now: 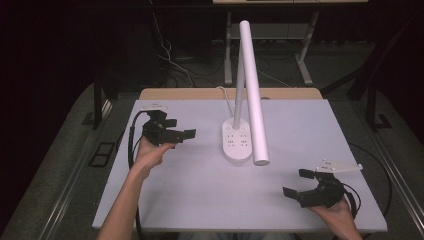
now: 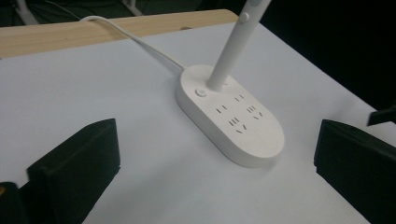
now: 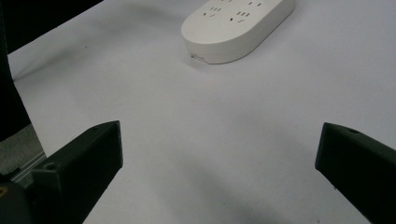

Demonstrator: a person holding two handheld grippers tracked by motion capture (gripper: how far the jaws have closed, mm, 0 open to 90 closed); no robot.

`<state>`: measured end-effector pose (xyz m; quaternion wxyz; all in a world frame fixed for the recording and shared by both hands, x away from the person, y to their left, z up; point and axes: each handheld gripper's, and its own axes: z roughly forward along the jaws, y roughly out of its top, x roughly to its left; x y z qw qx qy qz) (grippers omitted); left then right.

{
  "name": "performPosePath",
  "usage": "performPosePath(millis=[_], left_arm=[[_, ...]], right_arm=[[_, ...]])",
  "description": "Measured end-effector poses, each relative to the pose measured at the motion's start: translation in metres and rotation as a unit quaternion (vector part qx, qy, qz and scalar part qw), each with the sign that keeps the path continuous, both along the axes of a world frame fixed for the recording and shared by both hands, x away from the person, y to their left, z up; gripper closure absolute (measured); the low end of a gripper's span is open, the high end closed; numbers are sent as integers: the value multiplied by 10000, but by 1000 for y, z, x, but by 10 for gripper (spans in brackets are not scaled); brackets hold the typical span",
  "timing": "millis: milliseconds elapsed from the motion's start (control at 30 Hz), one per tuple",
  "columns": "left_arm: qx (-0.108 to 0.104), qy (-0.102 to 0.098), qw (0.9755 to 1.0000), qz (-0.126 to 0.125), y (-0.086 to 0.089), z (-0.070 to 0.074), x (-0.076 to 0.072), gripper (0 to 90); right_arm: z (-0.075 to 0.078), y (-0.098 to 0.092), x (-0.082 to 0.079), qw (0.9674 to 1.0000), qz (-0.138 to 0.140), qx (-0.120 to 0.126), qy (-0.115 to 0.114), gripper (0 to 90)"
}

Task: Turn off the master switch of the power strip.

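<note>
The tabletop (image 1: 190, 200) comes first, a broad matte pale sheet with a strip of bare wood along its far edge, and it carries just one item. That is the desk lamp (image 1: 252, 90), standing a little beyond the middle: a smooth white tube of a head slanting down toward the near side, a thinner white stem, and a rounded oval plastic base (image 2: 229, 121) studded with socket slots and one small round button. Its white cord (image 2: 140, 42) snakes off over the far edge. Now the left gripper (image 1: 181, 134), near the left edge and pointing at the base, jaws spread wide with nothing between them and well short of touching the plastic. Over by the near right corner sits the right gripper (image 1: 296, 182), jaws also parted and empty, hard black blocks hovering above bare surface. Judging by this, the lamp looks untouched for now; any press on that button or handling of the stem seems yet to be done.
</note>
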<state>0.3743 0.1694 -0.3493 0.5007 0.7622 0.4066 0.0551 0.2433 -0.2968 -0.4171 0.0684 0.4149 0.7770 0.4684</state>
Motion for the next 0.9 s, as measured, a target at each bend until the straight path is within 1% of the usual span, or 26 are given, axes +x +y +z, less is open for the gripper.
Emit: performPosePath(millis=[167, 300, 400, 433, 700, 767, 833, 900], left_arm=[[-42, -70, 10000, 46, 5, -3, -14, 0], [-59, -135, 9999, 33, 12, -6, -26, 0], [-248, -157, 9996, 46, 16, -12, -36, 0], [-270, -150, 9995, 19, 17, -14, -39, 0], [-143, -206, 9997, -7, 21, -35, -73, 0], [-62, -211, 9997, -51, 22, -40, -80, 0], [-39, -183, 9998, -65, 21, -44, -88, 0], [32, -156, 9998, -84, 22, -48, -95, 0]], right_arm=[[0, 0, 0, 10000, 0, 4, -6, 0], [0, 0, 0, 10000, 3, 8, -15, 0], [0, 0, 0, 10000, 9, 4, -22, 0], [0, 0, 0, 10000, 7, 5, -19, 0], [0, 1, -1, 10000, -2, -5, -25, 0], [0, 1, -1, 10000, 5, -12, -35, 0], [0, 2, -2, 10000, 0, -2, 3, 0], [0, 2, -2, 10000, 5, -13, -15, 0]])
